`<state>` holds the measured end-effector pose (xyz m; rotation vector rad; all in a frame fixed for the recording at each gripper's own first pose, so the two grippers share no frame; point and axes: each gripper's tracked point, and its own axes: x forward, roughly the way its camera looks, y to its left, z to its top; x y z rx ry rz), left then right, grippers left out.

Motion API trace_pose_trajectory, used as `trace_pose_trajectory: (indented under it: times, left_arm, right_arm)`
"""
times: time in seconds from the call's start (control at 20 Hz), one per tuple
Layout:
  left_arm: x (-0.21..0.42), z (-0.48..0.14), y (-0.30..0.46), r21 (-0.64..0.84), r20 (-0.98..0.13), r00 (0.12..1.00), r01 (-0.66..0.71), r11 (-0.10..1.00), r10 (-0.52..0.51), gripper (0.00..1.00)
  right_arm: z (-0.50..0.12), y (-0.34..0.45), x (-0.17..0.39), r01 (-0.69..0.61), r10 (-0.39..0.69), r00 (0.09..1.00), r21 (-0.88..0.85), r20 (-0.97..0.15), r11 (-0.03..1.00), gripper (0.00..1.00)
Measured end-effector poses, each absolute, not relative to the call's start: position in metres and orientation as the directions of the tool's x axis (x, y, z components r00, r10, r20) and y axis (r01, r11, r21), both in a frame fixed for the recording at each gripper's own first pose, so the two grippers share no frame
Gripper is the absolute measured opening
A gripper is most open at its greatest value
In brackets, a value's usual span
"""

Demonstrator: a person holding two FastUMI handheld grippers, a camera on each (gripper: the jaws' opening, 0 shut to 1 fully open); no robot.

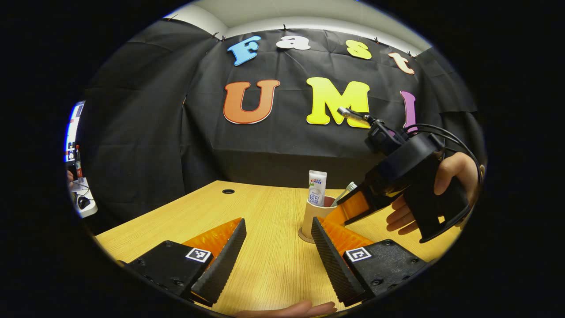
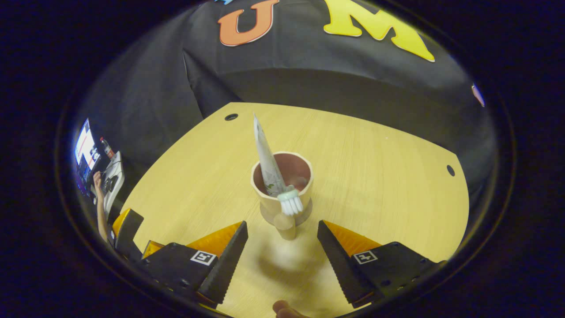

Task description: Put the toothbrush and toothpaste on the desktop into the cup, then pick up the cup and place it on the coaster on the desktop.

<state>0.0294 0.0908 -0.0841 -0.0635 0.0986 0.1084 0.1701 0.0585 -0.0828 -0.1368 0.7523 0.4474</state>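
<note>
A tan cup [image 1: 312,215] stands on the wooden table [image 1: 265,265], seemingly on a round coaster [image 1: 303,236]. Upright inside it is a white toothpaste tube [image 1: 317,187], and a toothbrush head [image 1: 348,189] leans out over the rim. My left gripper [image 1: 278,221] is open and low over the table, with the cup just beyond its right finger. A hand holds my right gripper [image 1: 340,214] tilted down at the cup's right side. In the right gripper view my right gripper [image 2: 281,224] is open. The cup [image 2: 304,181], tube [image 2: 267,159] and brush head [image 2: 291,204] lie just ahead of it.
Cable holes [image 1: 228,191] [image 2: 450,170] pierce the table near its far corners. Off the left edge stands a side desk with a screen [image 2: 84,148] and a mouse [image 1: 82,202], where a person's hand [image 2: 97,179] rests. Black cloth walls the booth behind.
</note>
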Motion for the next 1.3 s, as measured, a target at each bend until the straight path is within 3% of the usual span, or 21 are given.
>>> trace_pose_trajectory:
  times: [0.2, 0.7, 1.05, 1.3]
  left_arm:
    - [0.032, -0.077, 0.075, -0.047, -0.107, 0.990, -0.095, 0.994, 0.089, 0.95]
    - [0.030, -0.067, 0.024, -0.038, -0.141, 0.989, -0.057, 0.998, 0.051, 0.95]
    - [0.024, -0.037, -0.012, 0.003, -0.111, 0.993, -0.037, 0.999, 0.038, 0.94]
    - [0.017, -0.016, -0.020, 0.007, -0.091, 0.994, -0.052, 0.999, 0.052, 0.94]
  right_arm:
    - [-0.061, 0.030, 0.155, -0.391, 0.352, 0.728, 0.065, -0.589, 0.918, 0.96]
    - [-0.036, -0.090, 0.109, -0.231, 0.219, 0.923, 0.000, -0.316, 0.973, 0.96]
    - [0.003, -0.166, 0.072, -0.118, 0.115, 0.985, -0.019, -0.128, 0.993, 0.96]
    - [0.020, -0.185, 0.051, -0.134, 0.136, 0.987, 0.028, -0.087, 0.991, 0.96]
